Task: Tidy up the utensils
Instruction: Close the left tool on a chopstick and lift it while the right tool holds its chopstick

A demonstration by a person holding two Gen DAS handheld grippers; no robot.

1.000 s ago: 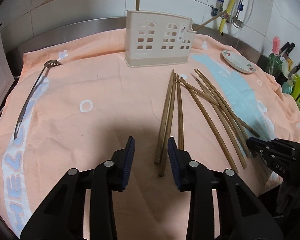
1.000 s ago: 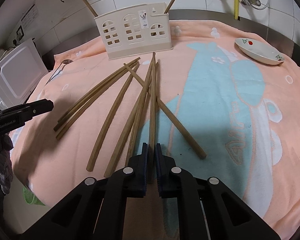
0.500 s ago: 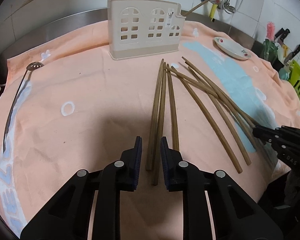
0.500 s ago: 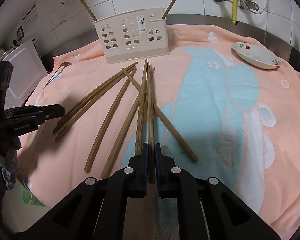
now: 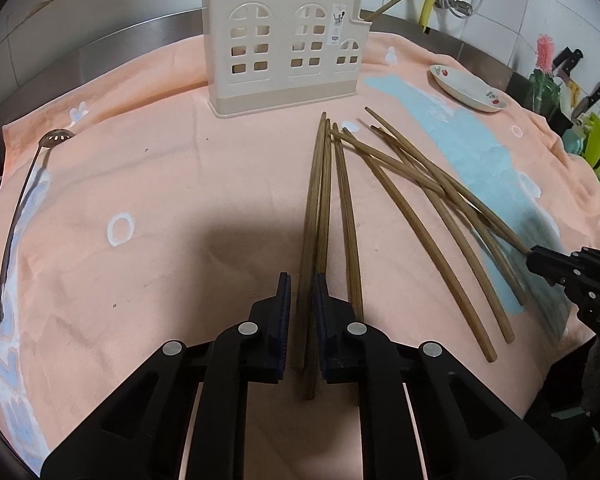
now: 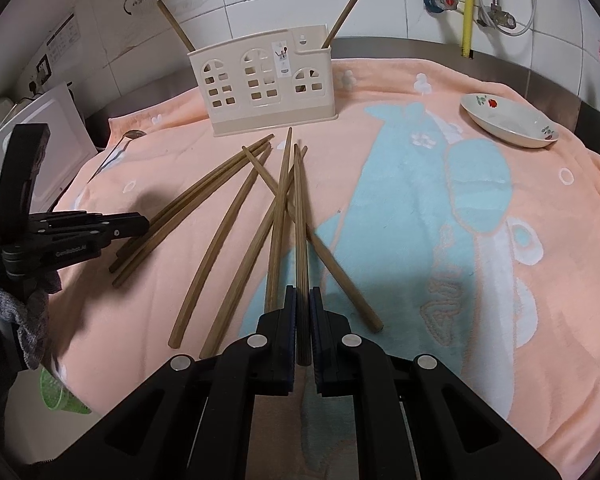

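Left gripper (image 5: 302, 300): jaws closing around two long brown wooden chopsticks (image 5: 315, 216) lying side by side on peach towel with blue print (image 5: 148, 184) over worktop. Right gripper (image 6: 303, 304): jaws clenched on single brown wooden chopstick (image 6: 300, 216). More loose chopsticks (image 6: 220, 224) fanned between both grippers. Beige plastic utensil caddy with window cut-outs (image 6: 260, 88) upright behind, two chopsticks inside. Slotted metal spoon (image 5: 24, 196) far left, white floral dish (image 6: 508, 124) right.

Brown wooden chopsticks (image 5: 420, 216) lie fanned and crossing on the towel-covered surface (image 5: 180, 200). Behind them stands an upright cream holder (image 5: 284, 64), holding two more.
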